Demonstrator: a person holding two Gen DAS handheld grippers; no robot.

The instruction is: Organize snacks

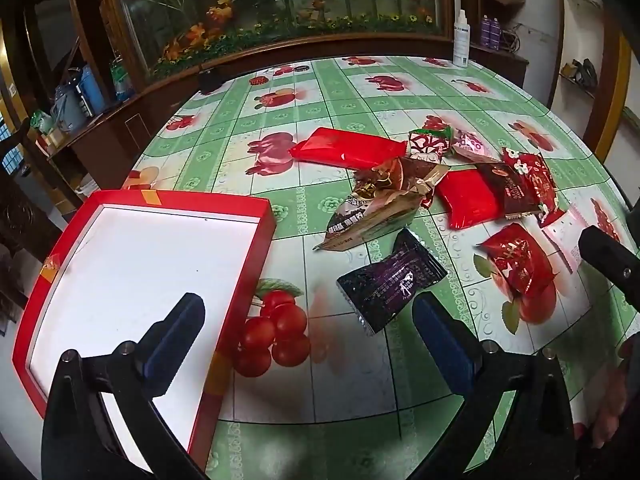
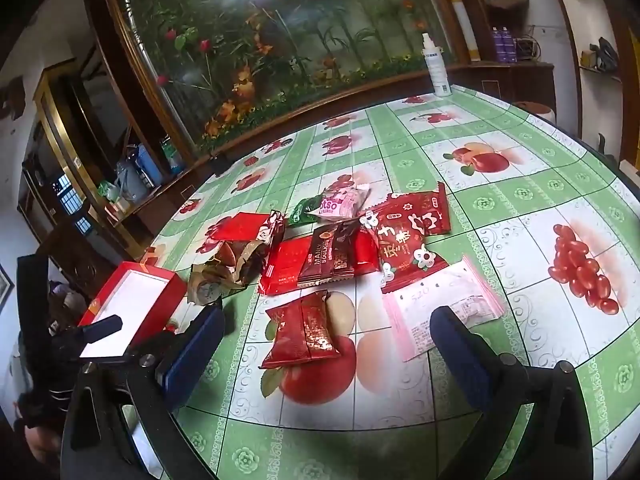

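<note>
A red box with a white inside (image 1: 132, 272) lies at the table's left; it also shows in the right wrist view (image 2: 132, 304). Several snack packets lie scattered in the middle. A dark purple packet (image 1: 392, 280) lies just ahead of my open, empty left gripper (image 1: 308, 316). A small red packet (image 2: 304, 330) lies between the fingers of my open, empty right gripper (image 2: 324, 320), with a pink-white packet (image 2: 440, 308) to its right. Further off lie a long red packet (image 1: 348, 148), a brown packet (image 1: 376, 208) and a red flowered packet (image 2: 408, 236).
A round table with a green fruit-print cloth (image 1: 360, 92) holds everything. A white spray bottle (image 1: 461, 40) stands at its far edge, also in the right wrist view (image 2: 436, 68). A wooden-framed flower panel (image 1: 260, 12) and shelves stand behind.
</note>
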